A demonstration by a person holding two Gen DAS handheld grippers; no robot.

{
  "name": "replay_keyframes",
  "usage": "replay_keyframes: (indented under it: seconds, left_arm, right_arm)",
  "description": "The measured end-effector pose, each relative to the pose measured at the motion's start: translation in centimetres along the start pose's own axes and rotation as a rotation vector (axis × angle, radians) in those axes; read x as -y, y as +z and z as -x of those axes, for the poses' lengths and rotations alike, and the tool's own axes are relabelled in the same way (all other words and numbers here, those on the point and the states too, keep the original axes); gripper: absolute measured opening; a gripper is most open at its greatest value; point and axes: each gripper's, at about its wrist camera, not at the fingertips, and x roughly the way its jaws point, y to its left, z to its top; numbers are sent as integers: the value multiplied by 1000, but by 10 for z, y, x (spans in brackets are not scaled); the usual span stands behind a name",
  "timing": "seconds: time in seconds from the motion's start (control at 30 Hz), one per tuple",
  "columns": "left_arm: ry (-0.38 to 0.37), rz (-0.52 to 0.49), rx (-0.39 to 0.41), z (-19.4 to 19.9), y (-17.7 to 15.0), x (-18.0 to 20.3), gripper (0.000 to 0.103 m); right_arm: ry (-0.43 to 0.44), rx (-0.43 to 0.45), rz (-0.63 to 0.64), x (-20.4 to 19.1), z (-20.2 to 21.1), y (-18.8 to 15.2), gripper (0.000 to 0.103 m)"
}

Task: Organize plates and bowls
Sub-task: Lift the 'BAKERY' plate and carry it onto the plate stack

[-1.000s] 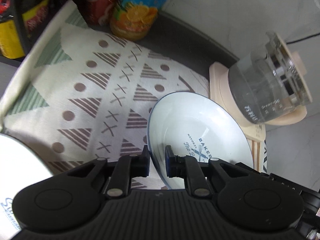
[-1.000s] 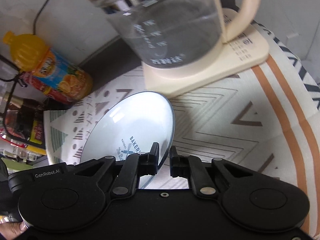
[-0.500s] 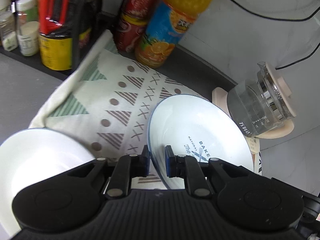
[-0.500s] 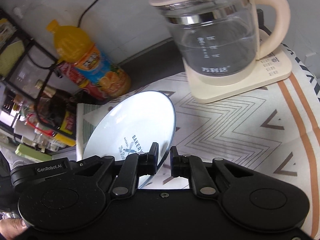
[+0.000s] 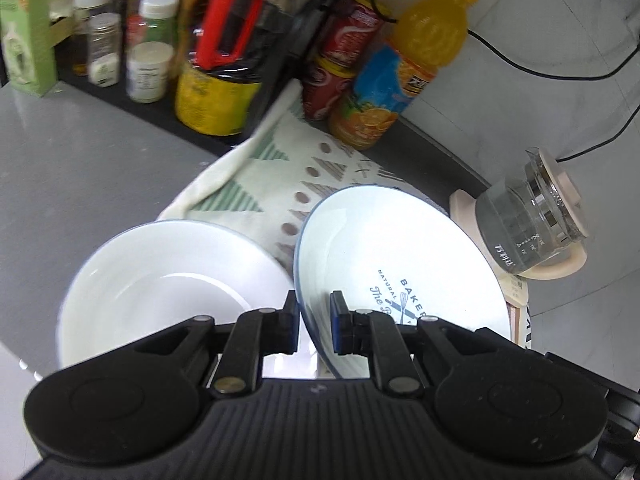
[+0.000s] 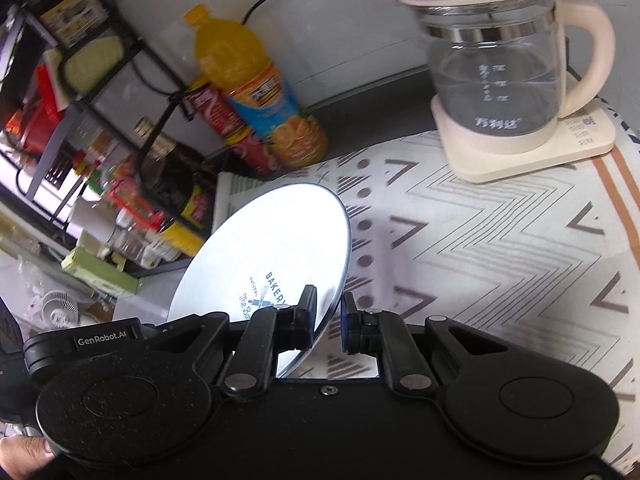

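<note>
The patterned cloth (image 6: pixel 480 248) lies open ahead, hemmed by the kettle (image 6: pixel 496 72) and juice bottle (image 6: pixel 256 92) (rack (image 6: pixel 100 92) leftward).

"BAKERY", "NATURAL" and "The Ba…" are printed on the plate (image 6: pixel 276 256) — "GenRobot.AI" is read on a gripper body (image 6: pixel 102 339) left of it.

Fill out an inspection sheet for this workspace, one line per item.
Surface: grey counter partly under a patterned cloth.
Job's things: printed plate held tilted; plain white plate beside it.
Clutter: juice bottle, cans, jars, kettle on its base.
Grippers: left gripper and right gripper both shut on the printed plate's rim.
Cables: black cable along the wall.
Surroundings: black rack of condiments.
</note>
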Motion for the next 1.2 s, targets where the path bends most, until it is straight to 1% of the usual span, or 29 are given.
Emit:
replay_keyframes:
  seconds: [0.2,0.33,0.7,0.97,1.2]
  left_arm:
    - [20,37,4,14,-16,-26,13]
    - [22,53,-1,18,-26,-39,13]
    - [37,126,-15,16,-51,-79,13]
    - [48,153,-31,7,-53,-96,13]
    - [64,164,-53,-2,-52,-103,13]
  right_arm:
    - [19,-17,31,-20,2,-20,12]
    - [17,-43,55,-31,1,-34,12]
    - [1,-90,122,-54,-6,-61,13]
    - [-21,-120,157,-62,-19,-72,13]
    - [-44,-136,188,-72,-29,-72,13]
